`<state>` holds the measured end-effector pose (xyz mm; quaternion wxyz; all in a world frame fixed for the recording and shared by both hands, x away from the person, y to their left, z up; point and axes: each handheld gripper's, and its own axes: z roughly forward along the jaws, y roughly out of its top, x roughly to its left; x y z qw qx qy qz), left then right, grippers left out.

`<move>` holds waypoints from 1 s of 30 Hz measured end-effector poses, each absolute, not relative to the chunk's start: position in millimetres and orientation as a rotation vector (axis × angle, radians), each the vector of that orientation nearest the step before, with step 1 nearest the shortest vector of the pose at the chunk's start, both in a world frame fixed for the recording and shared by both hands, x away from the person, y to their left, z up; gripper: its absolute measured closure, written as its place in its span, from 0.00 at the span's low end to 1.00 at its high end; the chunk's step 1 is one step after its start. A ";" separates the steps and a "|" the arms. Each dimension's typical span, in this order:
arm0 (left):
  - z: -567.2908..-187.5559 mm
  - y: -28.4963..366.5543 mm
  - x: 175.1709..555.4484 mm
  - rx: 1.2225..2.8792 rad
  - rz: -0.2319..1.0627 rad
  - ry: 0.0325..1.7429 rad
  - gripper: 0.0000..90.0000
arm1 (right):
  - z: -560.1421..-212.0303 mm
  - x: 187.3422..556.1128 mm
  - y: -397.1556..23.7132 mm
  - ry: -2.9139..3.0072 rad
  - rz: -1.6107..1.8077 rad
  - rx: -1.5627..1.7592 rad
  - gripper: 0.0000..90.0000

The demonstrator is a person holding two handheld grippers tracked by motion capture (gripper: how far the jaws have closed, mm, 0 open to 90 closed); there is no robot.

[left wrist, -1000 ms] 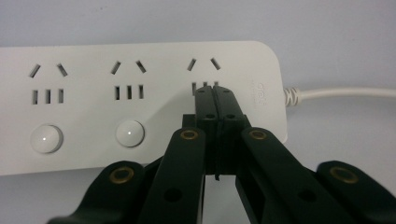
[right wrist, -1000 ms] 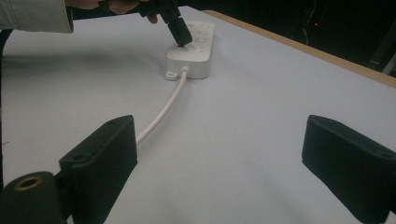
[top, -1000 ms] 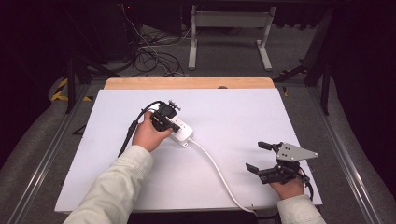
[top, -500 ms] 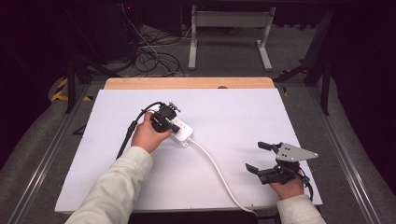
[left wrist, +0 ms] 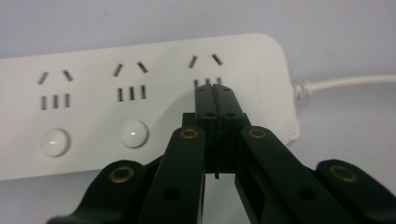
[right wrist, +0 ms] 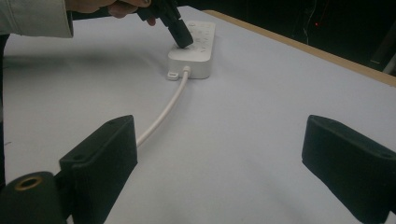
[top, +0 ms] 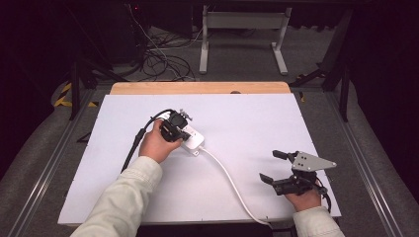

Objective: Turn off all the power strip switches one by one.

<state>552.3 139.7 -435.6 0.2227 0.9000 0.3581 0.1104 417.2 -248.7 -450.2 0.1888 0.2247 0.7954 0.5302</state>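
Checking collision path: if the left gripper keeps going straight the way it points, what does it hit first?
The left gripper, jaws shut, points at the white power strip, at the socket nearest its cord. It looks at or nearly in contact; depth unclear.

No text, number or brand can be read anywhere. On the white power strip (left wrist: 140, 100), at the end where its cord leaves, just beside the last socket, there is a faint embossed mark that may be a logo, but it is too blurred to make out.
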 end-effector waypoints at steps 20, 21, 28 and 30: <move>-440.0 137.9 539.0 2.472 0.411 0.957 1.00 | -450.7 417.1 -247.8 2.241 1.490 0.634 0.12; -440.0 137.9 539.0 2.472 0.411 0.957 1.00 | -450.7 417.0 -247.9 2.241 1.489 0.635 0.12; -441.5 129.6 533.8 2.501 0.502 0.945 1.00 | -450.9 417.7 -247.6 2.245 1.484 0.635 0.12; -440.6 132.0 535.4 2.494 0.474 0.953 1.00 | -450.4 416.9 -248.3 2.240 1.486 0.634 0.12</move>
